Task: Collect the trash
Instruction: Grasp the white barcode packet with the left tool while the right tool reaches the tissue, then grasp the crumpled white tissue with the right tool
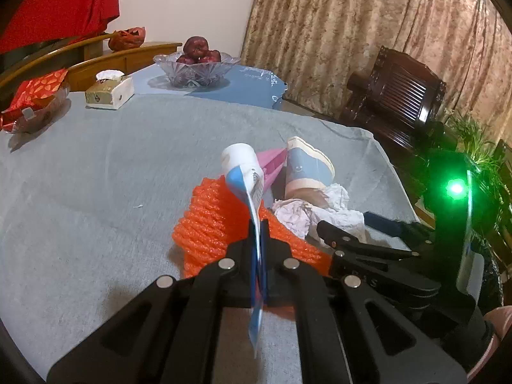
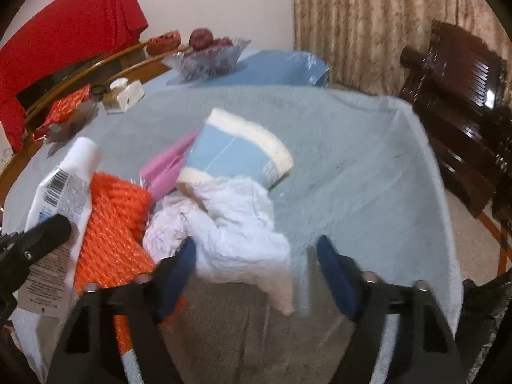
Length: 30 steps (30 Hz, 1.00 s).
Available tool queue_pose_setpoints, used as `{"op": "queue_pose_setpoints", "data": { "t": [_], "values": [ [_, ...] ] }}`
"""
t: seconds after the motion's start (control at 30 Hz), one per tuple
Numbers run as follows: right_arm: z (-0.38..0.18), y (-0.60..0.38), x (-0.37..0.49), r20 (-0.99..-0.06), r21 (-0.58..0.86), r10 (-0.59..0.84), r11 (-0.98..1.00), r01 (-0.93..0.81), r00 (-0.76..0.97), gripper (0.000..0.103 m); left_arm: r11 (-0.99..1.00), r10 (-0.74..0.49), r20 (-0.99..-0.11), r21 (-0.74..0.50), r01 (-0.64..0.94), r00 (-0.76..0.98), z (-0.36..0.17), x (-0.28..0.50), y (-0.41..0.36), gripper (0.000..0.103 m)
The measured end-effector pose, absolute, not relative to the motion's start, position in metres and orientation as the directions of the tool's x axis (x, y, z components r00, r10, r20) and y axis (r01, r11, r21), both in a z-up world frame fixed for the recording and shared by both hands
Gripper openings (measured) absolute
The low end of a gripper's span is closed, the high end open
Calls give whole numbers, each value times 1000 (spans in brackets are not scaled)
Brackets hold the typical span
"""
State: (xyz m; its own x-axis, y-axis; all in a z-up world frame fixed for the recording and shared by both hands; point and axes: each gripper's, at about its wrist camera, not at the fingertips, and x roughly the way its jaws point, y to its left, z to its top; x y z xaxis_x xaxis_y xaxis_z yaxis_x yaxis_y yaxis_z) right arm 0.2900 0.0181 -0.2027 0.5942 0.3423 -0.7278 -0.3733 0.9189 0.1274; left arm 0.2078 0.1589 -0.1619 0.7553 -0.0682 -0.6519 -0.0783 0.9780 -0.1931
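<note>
A squeezed tube (image 1: pixel 241 172) is pinched by the left hand-held gripper (image 1: pixel 258 224); crumpled tissue (image 2: pixel 236 224) is straddled by the spread right hand-held gripper (image 2: pixel 256 256); the paper cup (image 2: pixel 236 153) remains uncollected.

A glass fruit bowl (image 1: pixel 196 69) (dark red fruit inside) stands behind a tissue box (image 1: pixel 109 92), near curtains (image 1: pixel 368 32).

Crumpled paper tissue (image 2: pixel 236 224), ribbed orange foam netting (image 2: pixel 115 224), matt grey cloth (image 1: pixel 96 176)

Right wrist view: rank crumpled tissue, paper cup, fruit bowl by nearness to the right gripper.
From the right gripper:
1. Crumpled tissue, between the open fingers.
2. Paper cup, on its side just behind the tissue.
3. Fruit bowl, far end of the table, left of centre.
</note>
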Motion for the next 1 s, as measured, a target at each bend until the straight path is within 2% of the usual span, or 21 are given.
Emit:
{"op": "queue_pose_setpoints", "data": {
  "t": [0.03,0.07,0.13,0.57,1.0],
  "values": [
    [-203,18,291,-729,140,358,912,-385,583,43,978,-68,-652,-192,-78,755,-162,208,159,2],
    [-203,18,290,-730,158,382,901,-405,567,31,978,-69,-652,-193,-78,755,-162,208,159,2],
    [-201,18,287,-725,167,407,886,-432,556,15,978,-70,-651,-194,-76,756,-161,208,159,2],
    [-144,-18,247,-608,176,432,891,-418,666,14,982,-92,-608,-187,-30,788,-130,192,138,2],
    [-88,-68,194,-503,178,433,899,-400,748,14,979,-164,-561,-193,65,811,-94,162,88,2]
  ]
}}
